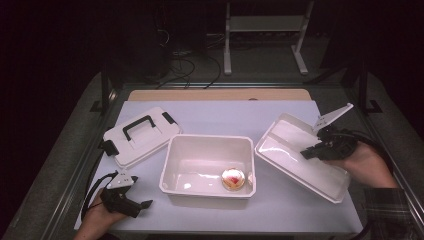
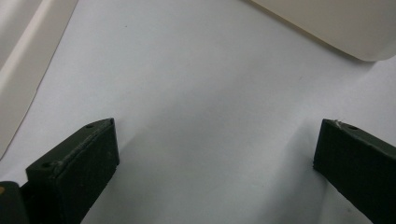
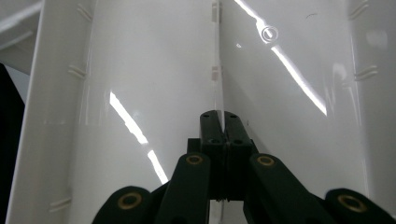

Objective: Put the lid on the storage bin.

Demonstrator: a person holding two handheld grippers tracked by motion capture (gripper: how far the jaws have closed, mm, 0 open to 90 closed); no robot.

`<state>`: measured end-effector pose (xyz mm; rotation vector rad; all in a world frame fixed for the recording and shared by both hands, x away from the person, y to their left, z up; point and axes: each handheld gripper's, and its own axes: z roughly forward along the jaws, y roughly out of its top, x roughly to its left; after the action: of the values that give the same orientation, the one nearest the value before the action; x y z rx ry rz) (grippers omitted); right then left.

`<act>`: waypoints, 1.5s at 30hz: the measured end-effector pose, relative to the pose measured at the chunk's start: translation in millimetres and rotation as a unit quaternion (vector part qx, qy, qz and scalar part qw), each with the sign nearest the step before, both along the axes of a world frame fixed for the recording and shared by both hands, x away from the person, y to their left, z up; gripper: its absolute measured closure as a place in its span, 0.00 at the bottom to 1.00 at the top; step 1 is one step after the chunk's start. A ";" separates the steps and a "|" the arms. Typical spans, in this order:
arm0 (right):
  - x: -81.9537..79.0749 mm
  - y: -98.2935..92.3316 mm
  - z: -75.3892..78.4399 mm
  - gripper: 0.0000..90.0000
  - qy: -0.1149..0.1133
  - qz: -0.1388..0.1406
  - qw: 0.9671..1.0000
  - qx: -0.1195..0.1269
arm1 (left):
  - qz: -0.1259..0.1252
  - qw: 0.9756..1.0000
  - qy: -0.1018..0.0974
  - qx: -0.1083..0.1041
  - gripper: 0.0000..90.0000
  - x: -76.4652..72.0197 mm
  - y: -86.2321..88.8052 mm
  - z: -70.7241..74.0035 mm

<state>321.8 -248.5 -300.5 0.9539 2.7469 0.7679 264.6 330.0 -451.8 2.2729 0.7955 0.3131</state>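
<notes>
High view: our right gripper [image 1: 306, 152] holds the white tray [image 1: 300, 155] tilted, right of the white bin [image 1: 207, 165] | right gripper view: jaws clenched on the tray's centre divider [image 3: 218, 70] | left gripper [image 1: 145, 204]: jaws released above the table [image 1: 225, 117].

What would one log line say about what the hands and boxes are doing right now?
right gripper: shut on divider of white tray, tray tilted | left gripper: open, holding nothing, over table | white bin: holds round container | lid: lying beside bin
</notes>
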 end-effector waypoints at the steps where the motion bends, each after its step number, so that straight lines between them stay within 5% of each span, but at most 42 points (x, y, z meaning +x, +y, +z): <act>1: 0.5 2.4 2.9 0.99 -0.001 0.004 1.000 0.004 | 0.000 1.000 0.000 0.000 0.00 0.0 0.0 0.0; 22: 17.0 68.6 28.8 0.99 -0.017 0.101 0.995 0.014 | 0.001 1.000 -0.002 -0.001 0.00 -0.1 -0.1 -0.2; 45: 33.8 156.8 25.5 0.99 -0.010 0.207 0.978 0.024 | 0.001 1.000 -0.003 -0.001 0.00 -0.4 0.0 -0.4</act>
<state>355.7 -91.7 -275.0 0.3740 2.9578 0.8957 264.2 330.0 -452.2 2.2694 0.7940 0.3201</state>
